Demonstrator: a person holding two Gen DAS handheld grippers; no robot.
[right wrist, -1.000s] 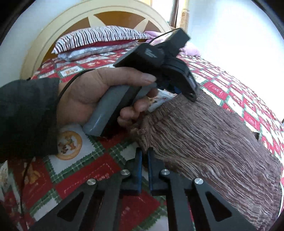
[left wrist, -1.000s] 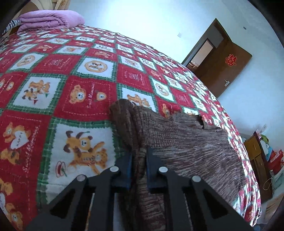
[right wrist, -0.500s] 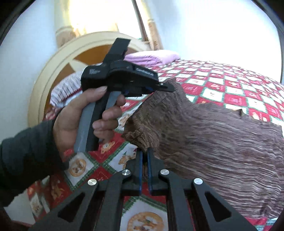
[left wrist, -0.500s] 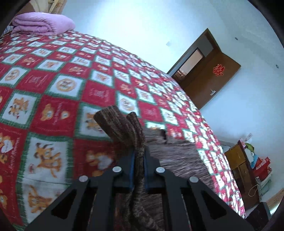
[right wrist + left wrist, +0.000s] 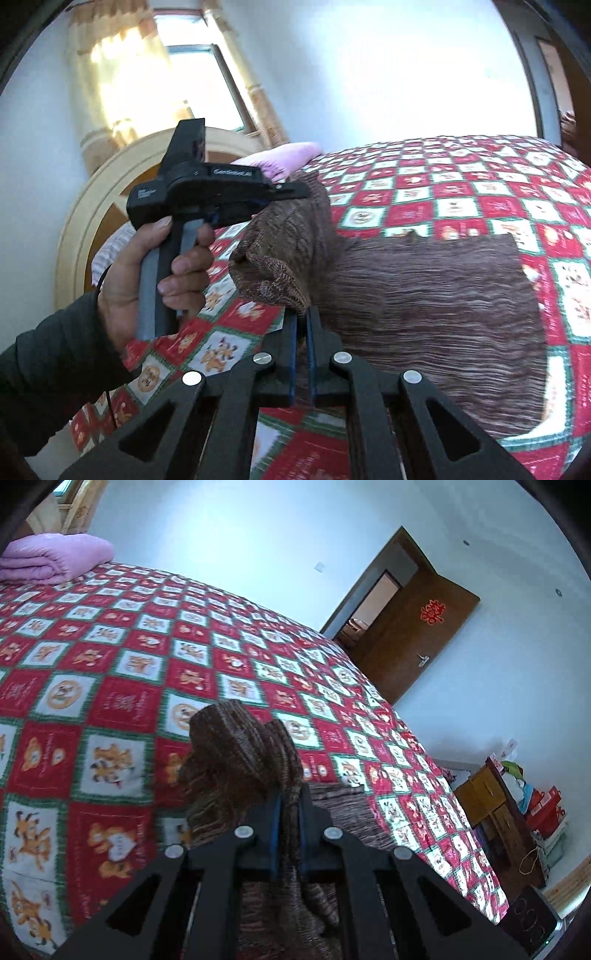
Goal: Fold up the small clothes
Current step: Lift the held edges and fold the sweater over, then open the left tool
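I am pinching the brown knit garment (image 5: 424, 295) | left gripper (image 5: 287, 805) clamping one corner | right gripper (image 5: 302, 325) clamping the other | lifting the edge off the bed (image 5: 110, 701) for folding.

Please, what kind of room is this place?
Most likely a home bedroom: a bed with a red patchwork cover, a curved headboard with a pillow, and a wooden door.

Black hand-held gripper (image 5: 301, 321) with blue pads, silver screws, grey handle (image 5: 155, 288), thin black cable; dark sleeve (image 5: 48, 369).
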